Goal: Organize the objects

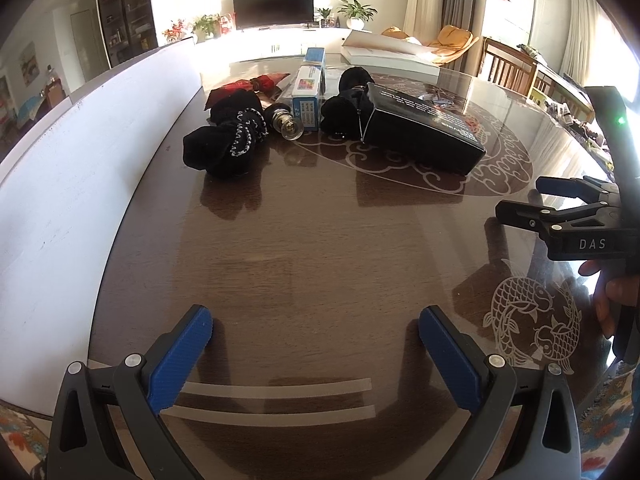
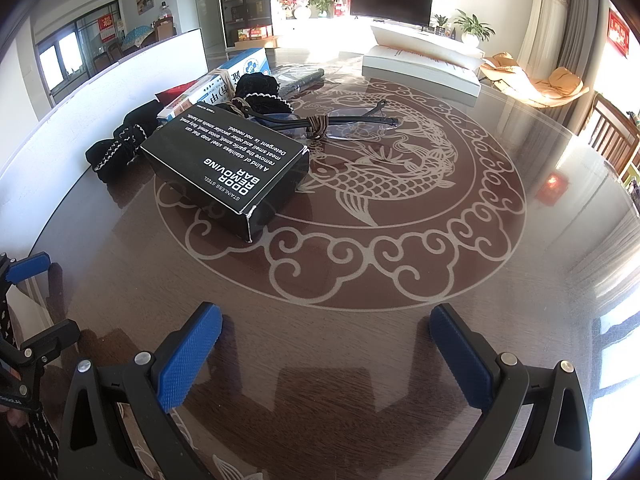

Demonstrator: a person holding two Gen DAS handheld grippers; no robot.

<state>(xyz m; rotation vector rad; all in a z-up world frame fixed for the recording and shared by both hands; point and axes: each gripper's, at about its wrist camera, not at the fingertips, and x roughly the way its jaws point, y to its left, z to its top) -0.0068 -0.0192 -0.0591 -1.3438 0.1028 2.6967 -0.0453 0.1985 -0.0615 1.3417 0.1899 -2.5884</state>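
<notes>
**Both grippers open above the table; objects clustered toward the far left**

The left gripper [image 1: 316,344] hovers over the bare near part of the table [image 1: 320,248]. Its 2 blue fingers [image 1: 180,360] are spread wide with nothing between them. The right gripper [image 2: 326,350] is likewise spread wide and empty, held over the table's near edge; in the left view it appears at the right edge [image 1: 520,200], with a hand [image 1: 612,292] on its handle.

Objects lie in a group toward the far left of the table, near the white board [image 1: 72,184] standing along the left edge:

- Black box [image 2: 224,164], labelled "ODOR REMOVING BAR", nearest the grippers.
- Black sock [image 1: 224,140] with white stitching, left of the box.
- Bulb [image 1: 284,124], just beside the sock.
- Blue box [image 1: 310,92], behind the bulb.
- Second black sock [image 1: 348,100], touching the black box's far end.
- Red packet [image 1: 256,84], at the far left.
- Glasses [image 2: 344,122] with a tied cord, right of the black box.

A white book [image 2: 424,68] lies well apart at the far edge.
</notes>
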